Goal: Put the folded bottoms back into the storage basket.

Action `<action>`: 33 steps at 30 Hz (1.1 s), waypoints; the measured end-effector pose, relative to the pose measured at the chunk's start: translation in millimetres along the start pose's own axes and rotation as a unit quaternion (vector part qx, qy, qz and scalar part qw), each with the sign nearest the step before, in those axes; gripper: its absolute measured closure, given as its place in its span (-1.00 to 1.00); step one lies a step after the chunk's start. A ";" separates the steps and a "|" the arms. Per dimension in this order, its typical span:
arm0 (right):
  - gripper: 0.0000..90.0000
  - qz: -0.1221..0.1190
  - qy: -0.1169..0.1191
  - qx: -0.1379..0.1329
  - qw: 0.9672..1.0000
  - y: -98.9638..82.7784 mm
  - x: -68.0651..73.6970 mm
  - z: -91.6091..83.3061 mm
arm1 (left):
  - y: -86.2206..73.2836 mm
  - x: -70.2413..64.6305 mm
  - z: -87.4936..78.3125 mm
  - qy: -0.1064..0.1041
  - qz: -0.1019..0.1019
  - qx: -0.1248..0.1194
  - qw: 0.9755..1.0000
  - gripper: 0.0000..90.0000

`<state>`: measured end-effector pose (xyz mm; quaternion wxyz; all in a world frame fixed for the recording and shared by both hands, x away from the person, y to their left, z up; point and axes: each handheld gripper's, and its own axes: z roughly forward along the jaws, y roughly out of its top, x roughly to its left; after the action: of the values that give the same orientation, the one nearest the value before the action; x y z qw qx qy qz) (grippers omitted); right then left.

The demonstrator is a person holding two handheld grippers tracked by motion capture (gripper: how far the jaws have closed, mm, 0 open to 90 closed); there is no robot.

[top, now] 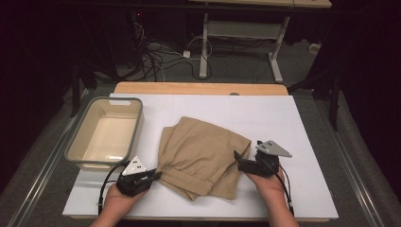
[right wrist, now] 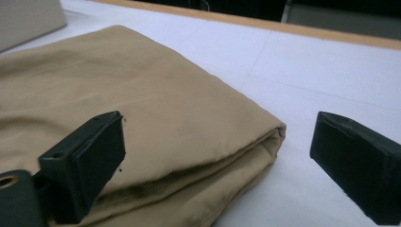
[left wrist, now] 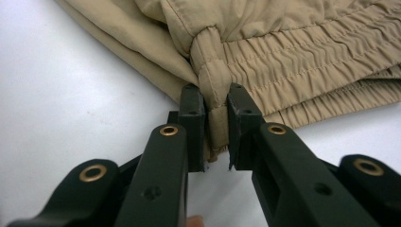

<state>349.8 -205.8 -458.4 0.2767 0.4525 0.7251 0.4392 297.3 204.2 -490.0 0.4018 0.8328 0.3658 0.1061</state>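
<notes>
Mid-fold on the desk (top: 307, 189), the left gripper (left wrist: 216, 127) pinches the waistband of the tan shorts (top: 201, 156) while the right gripper (right wrist: 217, 156) gapes around their folded edge, probably needing to close next.

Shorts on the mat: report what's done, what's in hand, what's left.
Done: the tan shorts already lie folded over. In hand: the left gripper is clamped on the elastic waistband; the right gripper is open at the folded corner. Left, probably: moving them into the bin, which holds nothing yet.
</notes>
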 end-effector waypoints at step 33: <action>0.53 0.031 0.005 0.116 0.993 1.4 -32.6 54.8 | -0.5 -2.9 0.2 0.010 0.009 -0.002 1.000 0.71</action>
<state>408.4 -213.6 -482.3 0.2054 0.5017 0.7582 0.3623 295.0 202.2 -490.1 0.3986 0.8343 0.3619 0.1186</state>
